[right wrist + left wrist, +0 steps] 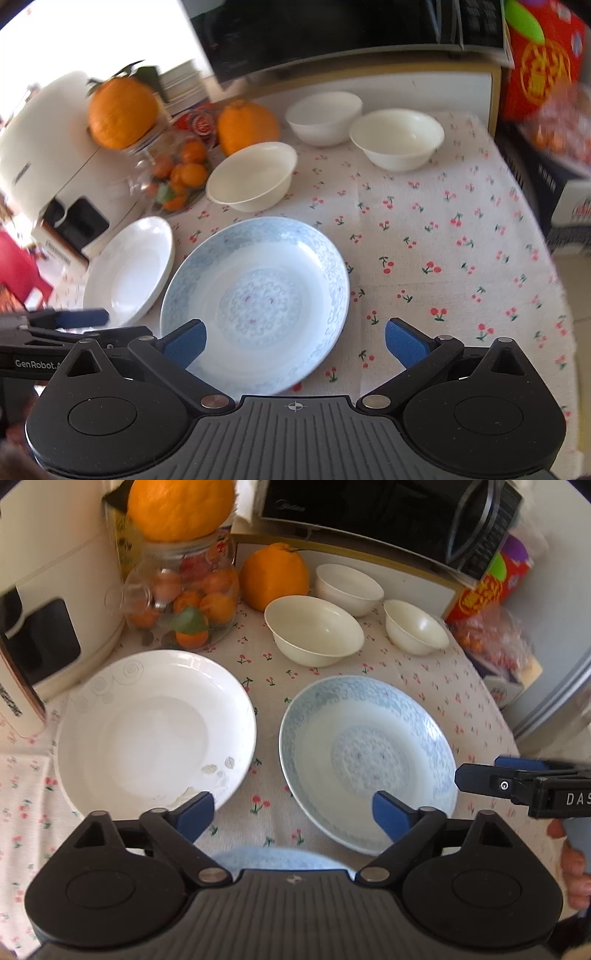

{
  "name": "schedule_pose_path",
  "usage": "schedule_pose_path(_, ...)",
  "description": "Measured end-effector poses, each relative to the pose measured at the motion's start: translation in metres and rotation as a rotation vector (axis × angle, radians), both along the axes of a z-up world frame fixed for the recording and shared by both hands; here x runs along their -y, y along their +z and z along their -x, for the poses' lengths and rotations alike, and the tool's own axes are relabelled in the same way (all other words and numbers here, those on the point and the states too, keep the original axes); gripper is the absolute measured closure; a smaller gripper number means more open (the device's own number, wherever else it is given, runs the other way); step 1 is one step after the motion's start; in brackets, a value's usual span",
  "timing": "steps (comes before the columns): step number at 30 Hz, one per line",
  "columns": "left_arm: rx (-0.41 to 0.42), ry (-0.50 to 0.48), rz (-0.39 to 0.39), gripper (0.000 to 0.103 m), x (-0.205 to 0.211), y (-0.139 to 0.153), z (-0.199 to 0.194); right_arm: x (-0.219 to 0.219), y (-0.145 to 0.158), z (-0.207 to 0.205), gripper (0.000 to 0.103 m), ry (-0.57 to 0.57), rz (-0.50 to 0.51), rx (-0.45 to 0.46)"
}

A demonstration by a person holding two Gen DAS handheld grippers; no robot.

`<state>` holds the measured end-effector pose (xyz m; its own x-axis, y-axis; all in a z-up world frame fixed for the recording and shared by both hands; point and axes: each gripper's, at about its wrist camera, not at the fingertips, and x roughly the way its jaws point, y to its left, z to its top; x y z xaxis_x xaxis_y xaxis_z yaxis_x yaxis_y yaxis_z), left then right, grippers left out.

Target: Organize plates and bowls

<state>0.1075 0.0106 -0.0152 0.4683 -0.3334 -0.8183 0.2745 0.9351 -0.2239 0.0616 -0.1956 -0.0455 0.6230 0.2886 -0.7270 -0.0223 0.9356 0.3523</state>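
Blue-padded fingers of the left gripper (293,814) are standing spread wide apart, gripping nothing, and hovering above the near rims of two plates. The right gripper (293,345) is likewise hanging with its jaws wide open and empty, its left finger over the near edge of the blue-patterned plate (258,295). That plate is lying flat on the cherry-print tablecloth (443,240), just beside the white plate (155,727) on its left; a narrow strip of cloth is showing between them. Beyond the plates, three bowls are sitting upright and apart from one another: a cream bowl (314,629) nearest, a smaller cream bowl (415,631) to its right, and a white bowl (349,587) behind them. Left of the bowls an orange (275,576) is resting on the cloth next to a glass jar (184,598) of small citrus, with another orange (181,507) sitting on top. A black microwave (388,513) is standing at the back.
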Motion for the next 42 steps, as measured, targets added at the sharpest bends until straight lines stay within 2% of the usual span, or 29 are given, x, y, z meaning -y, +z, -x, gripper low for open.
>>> schedule_pose_path(3, -0.028, 0.002, 0.068, 0.027, -0.004, -0.005, -0.009, 0.011, -0.008, -0.012, 0.002, -0.041, -0.065, -0.018)
schedule_pose_path(6, -0.05, -0.004, 0.114, 0.039, -0.005, -0.009, -0.017, 0.021, -0.017, -0.023, 0.009, -0.077, -0.124, -0.056)
schedule_pose_path(8, -0.064, -0.011, 0.121, 0.048, -0.002, -0.013, -0.02, 0.025, -0.022, -0.029, 0.018, -0.1, -0.147, -0.078)
schedule_pose_path(13, -0.081, -0.017, 0.078, 0.066, 0.003, -0.023, -0.027, 0.03, -0.034, -0.038, 0.053, -0.129, -0.168, -0.116)
schedule_pose_path(16, -0.086, -0.018, 0.064, 0.071, 0.005, -0.029, -0.03, 0.03, -0.041, -0.041, 0.067, -0.137, -0.164, -0.139)
schedule_pose_path(20, -0.096, -0.015, 0.061, 0.088, 0.004, -0.034, -0.032, 0.03, -0.047, -0.046, 0.079, -0.134, -0.168, -0.158)
schedule_pose_path(22, -0.09, -0.018, 0.069, 0.092, 0.003, -0.035, -0.032, 0.029, -0.049, -0.047, 0.087, -0.131, -0.178, -0.161)
schedule_pose_path(30, -0.027, -0.063, 0.065, 0.092, 0.011, -0.033, -0.026, 0.031, -0.037, -0.045, 0.087, -0.153, -0.138, -0.12)
schedule_pose_path(33, -0.007, -0.076, 0.067, 0.092, 0.018, -0.035, -0.026, 0.04, -0.034, -0.047, 0.087, -0.174, -0.151, -0.101)
schedule_pose_path(42, 0.047, -0.096, 0.05, 0.092, 0.028, -0.038, -0.026, 0.049, -0.046, -0.053, 0.087, -0.212, -0.155, -0.126)
